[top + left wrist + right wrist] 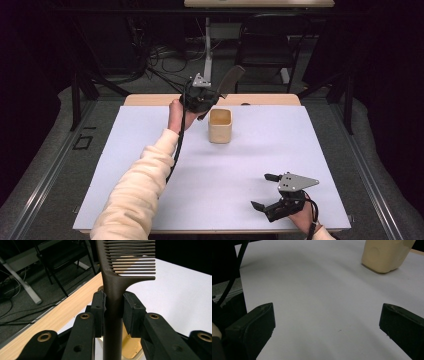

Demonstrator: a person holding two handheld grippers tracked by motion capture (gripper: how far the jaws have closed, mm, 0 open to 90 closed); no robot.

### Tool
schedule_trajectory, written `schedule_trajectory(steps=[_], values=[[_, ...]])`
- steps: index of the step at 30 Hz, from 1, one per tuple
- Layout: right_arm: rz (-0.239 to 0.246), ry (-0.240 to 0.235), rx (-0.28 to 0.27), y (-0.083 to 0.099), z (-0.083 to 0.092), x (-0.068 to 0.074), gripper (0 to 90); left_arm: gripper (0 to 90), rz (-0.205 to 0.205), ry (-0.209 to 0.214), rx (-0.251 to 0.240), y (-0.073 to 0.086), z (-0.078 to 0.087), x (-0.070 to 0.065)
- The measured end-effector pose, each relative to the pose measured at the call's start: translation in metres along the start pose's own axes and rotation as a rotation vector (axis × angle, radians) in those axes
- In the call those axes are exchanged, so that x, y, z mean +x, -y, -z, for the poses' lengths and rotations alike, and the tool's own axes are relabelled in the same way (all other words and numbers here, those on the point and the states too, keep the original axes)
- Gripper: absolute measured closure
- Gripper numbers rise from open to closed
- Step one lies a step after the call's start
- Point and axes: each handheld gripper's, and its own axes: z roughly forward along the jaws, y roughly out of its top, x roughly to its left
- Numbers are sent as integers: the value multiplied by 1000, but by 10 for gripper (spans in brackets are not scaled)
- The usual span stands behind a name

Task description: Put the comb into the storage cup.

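We find the left gripper point(212, 95) clamped on a dark comb point(112, 297) above the beige cup point(220, 125), while the right gripper point(265, 191) rests open at the near right of the worktop point(280, 145).

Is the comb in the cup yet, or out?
Out: the left gripper holds the comb by its handle above the cup.

Dark brown comb point(113, 285), handle clamped, above beige cup point(220, 125)
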Motion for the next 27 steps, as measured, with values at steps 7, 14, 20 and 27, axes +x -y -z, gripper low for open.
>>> schedule_trajectory(steps=[7,14,20,27], values=[[0,0,0,0,0,0,0,724,5,13,-23,-3,-4,-3],[-1,-1,-1,0,0,0,0,724,10,20,-57,-5,-6,-5],[-2,-1,-1,0,0,0,0,724,12,25,-102,-8,-9,-9],[-7,0,-1,0,1,0,0,724,32,36,-108,-5,-18,-9]])
